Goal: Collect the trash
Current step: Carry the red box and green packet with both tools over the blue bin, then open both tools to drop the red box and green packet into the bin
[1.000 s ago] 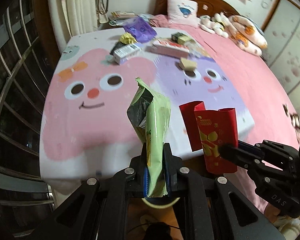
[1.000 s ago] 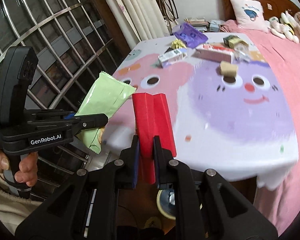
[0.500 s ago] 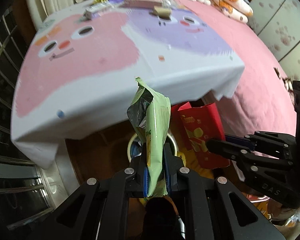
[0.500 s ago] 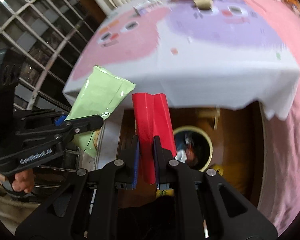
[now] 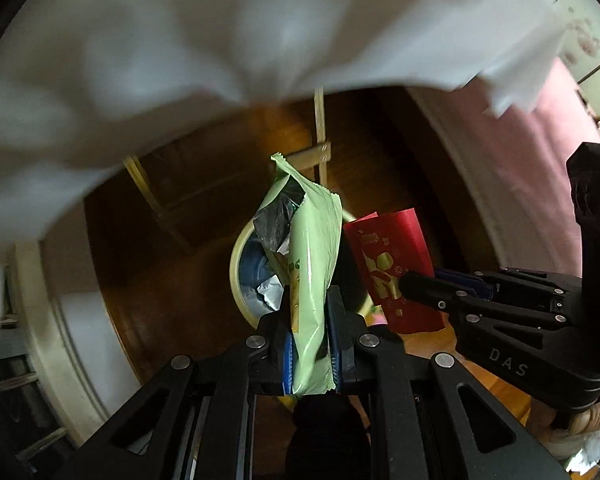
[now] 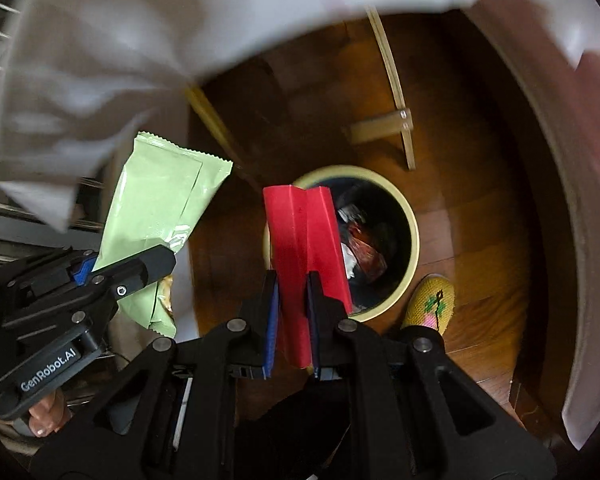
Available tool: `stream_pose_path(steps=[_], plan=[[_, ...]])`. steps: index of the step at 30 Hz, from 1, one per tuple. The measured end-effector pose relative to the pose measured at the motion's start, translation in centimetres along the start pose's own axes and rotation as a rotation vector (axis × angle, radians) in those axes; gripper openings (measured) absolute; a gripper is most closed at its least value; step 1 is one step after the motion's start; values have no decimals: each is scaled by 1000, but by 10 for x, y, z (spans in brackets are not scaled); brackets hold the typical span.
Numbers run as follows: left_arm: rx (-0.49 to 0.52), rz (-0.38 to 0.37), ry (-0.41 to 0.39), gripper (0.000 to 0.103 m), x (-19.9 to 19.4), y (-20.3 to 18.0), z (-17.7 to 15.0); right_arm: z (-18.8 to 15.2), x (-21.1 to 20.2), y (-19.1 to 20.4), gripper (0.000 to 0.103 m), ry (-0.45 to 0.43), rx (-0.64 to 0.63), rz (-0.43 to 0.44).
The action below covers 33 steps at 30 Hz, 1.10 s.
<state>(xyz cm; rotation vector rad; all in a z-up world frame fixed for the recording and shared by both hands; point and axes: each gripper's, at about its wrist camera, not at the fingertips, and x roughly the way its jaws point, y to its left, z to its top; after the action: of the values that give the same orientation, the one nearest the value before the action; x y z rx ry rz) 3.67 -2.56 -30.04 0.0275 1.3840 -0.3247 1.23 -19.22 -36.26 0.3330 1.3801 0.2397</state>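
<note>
**Both grippers loaded above the bin**

The left gripper (image 5: 310, 320) is clenched on a green wrapper (image 5: 312, 264), torn open at its top. The right gripper (image 6: 292, 300) is clenched on a folded red envelope (image 6: 304, 248). Both point steeply down over a round bin (image 6: 410, 236) on the wooden floor (image 6: 480, 220). The bin holds trash. A white cloth (image 5: 180, 40) hangs overhead. A yellow slipper (image 6: 430, 304) sits just beside the bin

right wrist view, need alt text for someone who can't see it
The right gripper clamps a folded red envelope above a round cream-rimmed trash bin on a wooden floor. At left, the left gripper holds a pale green wrapper; a white cloth hangs across the top.
</note>
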Motion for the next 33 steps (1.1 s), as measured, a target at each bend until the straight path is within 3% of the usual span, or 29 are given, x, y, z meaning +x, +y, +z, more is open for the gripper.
stream_pose_path(steps=[3,6,8,12,13,15,21,29,33], plan=[[5,24,24,13,46,2,1,1,42,-22,11,22,24,-7],[15,56,19,23,75,6,1,3,74,-39,12,33,43,-14],[10,74,12,42,89,8,6,4,85,-45,18,31,53,-22],[-32,89,17,65,106,16,9,7,104,-56,29,45,81,-16],[-44,97,19,75,107,18,9,8,106,-57,38,46,81,-17],[-57,108,26,86,110,21,8,9,106,-58,40,38,77,-20],[-66,138,19,86,94,26,9,15,87,-45,40,17,67,-17],[-114,135,-28,86,25,27,11,22,35,-11,40,-1,11,-31],[-118,132,-73,86,-27,22,16,27,-5,10,40,-25,-9,-28]])
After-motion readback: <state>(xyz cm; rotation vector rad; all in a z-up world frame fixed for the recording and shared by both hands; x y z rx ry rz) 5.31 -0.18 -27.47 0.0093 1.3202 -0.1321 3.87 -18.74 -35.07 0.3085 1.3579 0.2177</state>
